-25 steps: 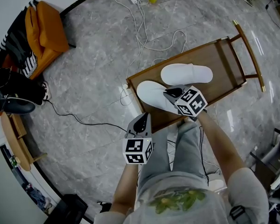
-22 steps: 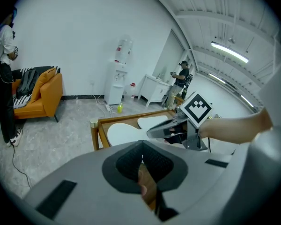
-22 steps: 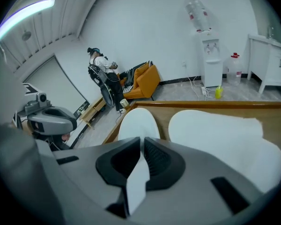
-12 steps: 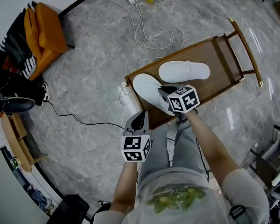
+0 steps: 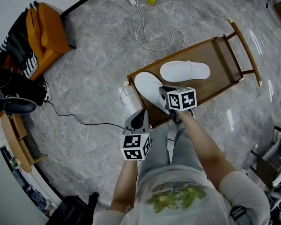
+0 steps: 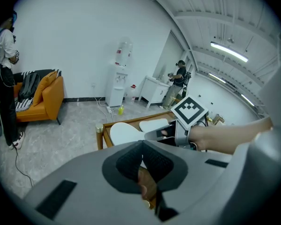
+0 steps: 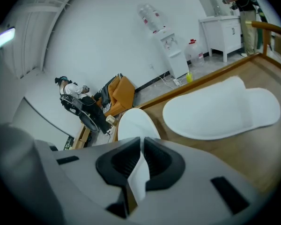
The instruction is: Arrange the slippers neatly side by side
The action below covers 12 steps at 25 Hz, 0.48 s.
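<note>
Low wooden bench (image 5: 220, 55) is set on grey marble floor (image 5: 84, 74), with a brass-tipped rail (image 5: 246, 50) raised at its right end. Far slipper (image 5: 184, 71), white, is laid flat along the bench's far edge. Near slipper (image 5: 149, 88), white, is seen at the left end, angled to it, just apart. White cables (image 5: 141, 29) are strewn on the floor behind.

bright, even indoor light, soft shadows only. white glare streaks on the polished floor (image 5: 84, 78) at the right – strip lamp (image 6: 228, 51) glowing overhead. heavy fisheye bending and black corners in both gripper views – near foreground blurred.
</note>
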Tool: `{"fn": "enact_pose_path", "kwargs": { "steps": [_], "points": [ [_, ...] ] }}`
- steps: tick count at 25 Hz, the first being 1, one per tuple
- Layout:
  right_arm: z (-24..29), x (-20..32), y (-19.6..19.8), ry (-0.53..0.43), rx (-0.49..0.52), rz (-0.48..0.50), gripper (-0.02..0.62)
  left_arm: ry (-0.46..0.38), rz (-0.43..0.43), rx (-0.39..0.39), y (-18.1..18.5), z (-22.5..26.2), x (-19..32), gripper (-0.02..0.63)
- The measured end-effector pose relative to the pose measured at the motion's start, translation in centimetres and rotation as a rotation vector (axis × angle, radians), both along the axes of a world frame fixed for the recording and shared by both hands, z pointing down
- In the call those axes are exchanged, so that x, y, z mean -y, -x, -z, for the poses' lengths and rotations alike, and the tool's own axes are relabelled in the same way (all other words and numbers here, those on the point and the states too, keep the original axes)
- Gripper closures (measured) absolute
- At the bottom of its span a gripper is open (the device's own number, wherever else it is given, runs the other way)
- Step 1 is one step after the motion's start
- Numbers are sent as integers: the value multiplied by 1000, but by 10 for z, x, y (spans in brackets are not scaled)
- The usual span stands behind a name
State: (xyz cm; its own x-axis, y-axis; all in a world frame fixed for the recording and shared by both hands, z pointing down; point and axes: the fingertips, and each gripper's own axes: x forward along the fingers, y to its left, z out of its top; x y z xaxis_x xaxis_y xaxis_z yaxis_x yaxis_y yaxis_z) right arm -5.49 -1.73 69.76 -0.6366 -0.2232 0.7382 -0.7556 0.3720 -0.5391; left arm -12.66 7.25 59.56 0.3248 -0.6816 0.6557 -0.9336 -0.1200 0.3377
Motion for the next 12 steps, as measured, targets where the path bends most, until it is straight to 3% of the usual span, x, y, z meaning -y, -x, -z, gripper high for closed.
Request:
{"fn": "enact_pose_path", "kwargs": {
  "steps": [7, 12],
  "points": [
    [1, -3, 0, 93, 49, -171, 565, -6, 0, 4, 8, 4, -1, 591],
    [1, -1, -1, 73, 15, -198, 565, -12, -4, 2, 14, 8, -3, 591]
  ]
}}
